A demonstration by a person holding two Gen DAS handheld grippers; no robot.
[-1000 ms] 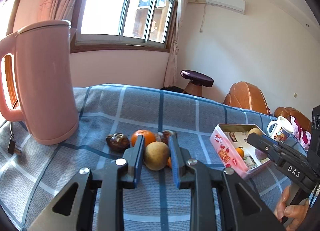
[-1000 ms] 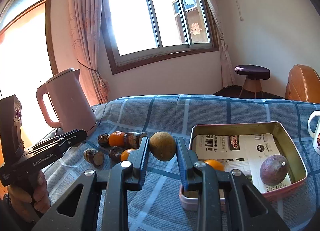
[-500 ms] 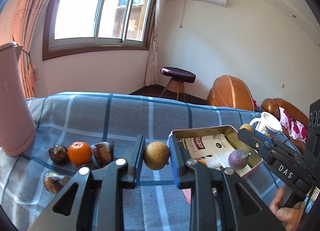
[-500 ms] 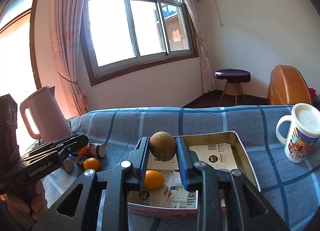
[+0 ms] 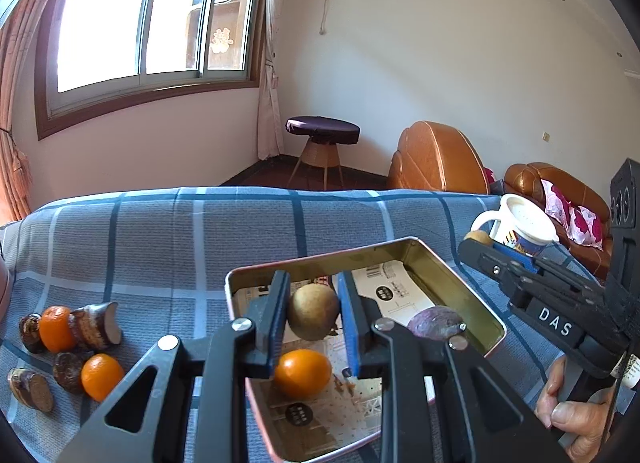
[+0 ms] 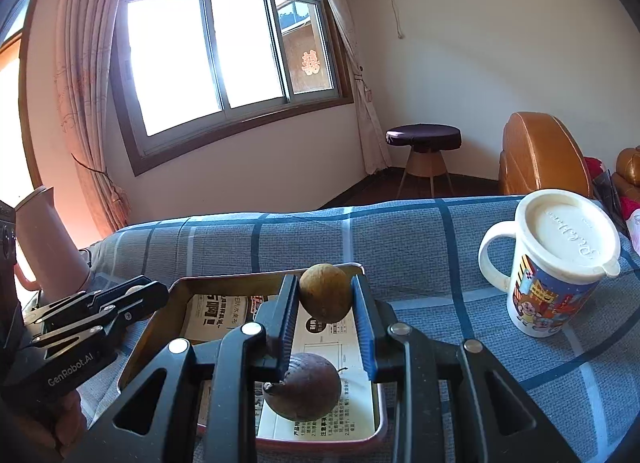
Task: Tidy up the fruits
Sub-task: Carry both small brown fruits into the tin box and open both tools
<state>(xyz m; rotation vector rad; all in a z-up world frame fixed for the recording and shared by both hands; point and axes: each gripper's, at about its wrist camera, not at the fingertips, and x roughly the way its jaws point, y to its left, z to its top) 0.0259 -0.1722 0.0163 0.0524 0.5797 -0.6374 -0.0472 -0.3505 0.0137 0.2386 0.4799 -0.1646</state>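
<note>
The left hand-held gripper [image 5: 313, 317] is clamped on a brown round fruit [image 5: 313, 316], held above the tin [image 5: 452, 275]. The right hand-held gripper [image 6: 326, 297] grips a second brown fruit [image 6: 326, 293] over the tin too. In the tin: an orange [image 5: 303, 373] and a purple fruit [image 5: 436, 321]. Left of the tin, several fruits [image 5: 72, 347] remain on the surface [image 5: 168, 247]. Judged midway.

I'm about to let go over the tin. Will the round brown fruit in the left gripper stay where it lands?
Probably not: the brown fruit looks near-spherical and smooth, so it may roll. The tin has raised walls that should contain it. It could bump the orange fruit lying below.
</note>
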